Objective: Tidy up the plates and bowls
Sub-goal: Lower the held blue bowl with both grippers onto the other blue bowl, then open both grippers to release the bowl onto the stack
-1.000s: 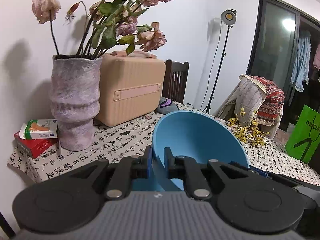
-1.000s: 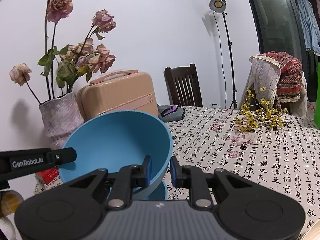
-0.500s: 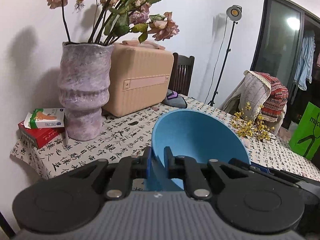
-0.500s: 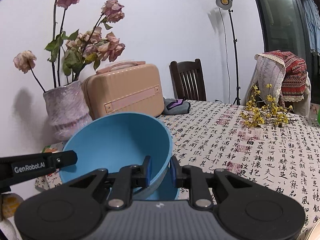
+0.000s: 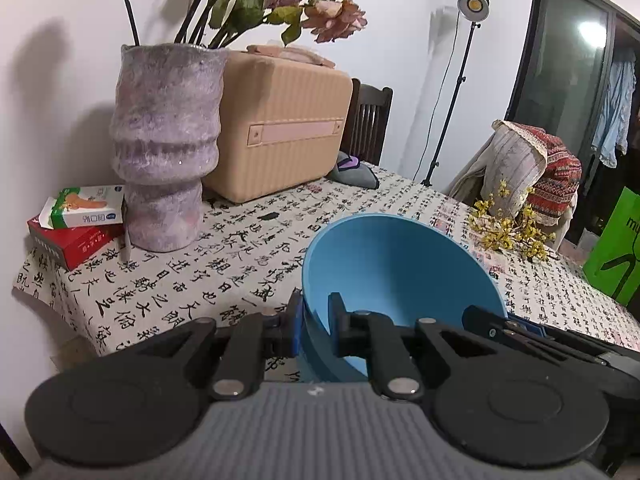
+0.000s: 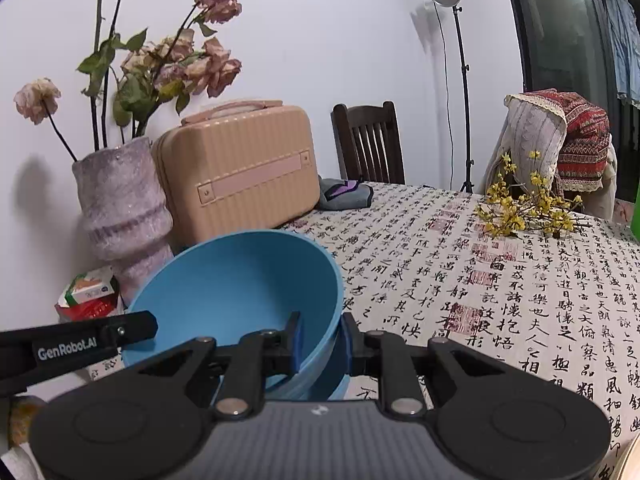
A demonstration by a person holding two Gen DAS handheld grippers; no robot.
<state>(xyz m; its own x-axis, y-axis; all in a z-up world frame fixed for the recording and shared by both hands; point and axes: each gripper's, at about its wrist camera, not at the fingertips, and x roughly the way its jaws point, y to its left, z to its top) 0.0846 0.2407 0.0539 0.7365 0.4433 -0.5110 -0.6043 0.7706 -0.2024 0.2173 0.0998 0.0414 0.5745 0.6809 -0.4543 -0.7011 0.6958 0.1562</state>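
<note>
The blue bowl [image 5: 396,264] is clamped at opposite rim edges by the left gripper [image 5: 314,326] and right gripper [image 6: 322,340], held over the tablecloth [image 6: 500,280], the vase [image 5: 166,144] at ten o'clock; possibly a second bowl is nested beneath.

Bowl [image 5: 392,264] plain light blue. Tablecloth [image 6: 500,280] cream, black calligraphy, red seal marks. Vase [image 5: 166,140] mottled purple-grey. Roses [image 6: 208,68] faded pink, green leaves. Case [image 6: 240,168] tan, ribbed, pink strap. Blossoms [image 6: 520,204] yellow. Bag [image 5: 616,248] bright green. Boxes [image 5: 80,220] red, white-green. Gripper pads [image 6: 298,342] blue, bodies black.
</note>
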